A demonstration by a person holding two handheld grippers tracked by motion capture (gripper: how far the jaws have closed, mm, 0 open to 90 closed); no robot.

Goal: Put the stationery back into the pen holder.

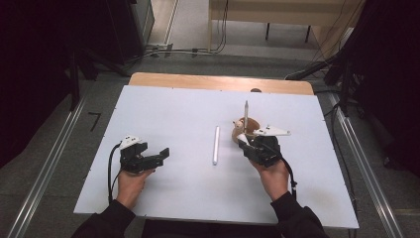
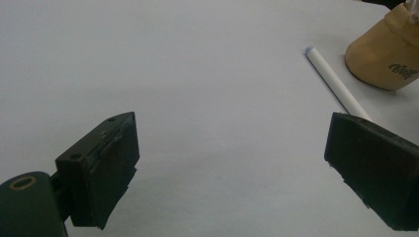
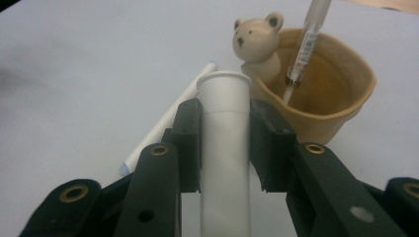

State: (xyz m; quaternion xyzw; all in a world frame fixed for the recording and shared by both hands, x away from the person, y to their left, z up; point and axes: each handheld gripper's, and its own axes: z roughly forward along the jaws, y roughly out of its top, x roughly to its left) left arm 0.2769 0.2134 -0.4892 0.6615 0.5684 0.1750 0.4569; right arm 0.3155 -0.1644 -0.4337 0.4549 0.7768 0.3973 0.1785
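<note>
A tan cup-shaped pen holder (image 1: 250, 125) with a small bear figure (image 3: 257, 39) on its rim stands right of the table's middle. A slim pen (image 3: 306, 44) stands upright in it. My right gripper (image 1: 243, 140) sits just in front of the holder (image 3: 336, 98), shut on a white marker (image 3: 225, 148) whose round end points at the bear. A second white marker (image 1: 216, 145) lies flat on the sheet, left of the holder. My left gripper (image 1: 154, 150) rests on the left side of the table, open, with nothing between its fingers (image 2: 106, 163).
A white sheet (image 1: 173, 109) covers most of the wooden table (image 1: 198, 80). In the left gripper view the lying marker (image 2: 333, 84) and the holder (image 2: 380, 59) sit far right. Dark stands and cables surround the table on the floor.
</note>
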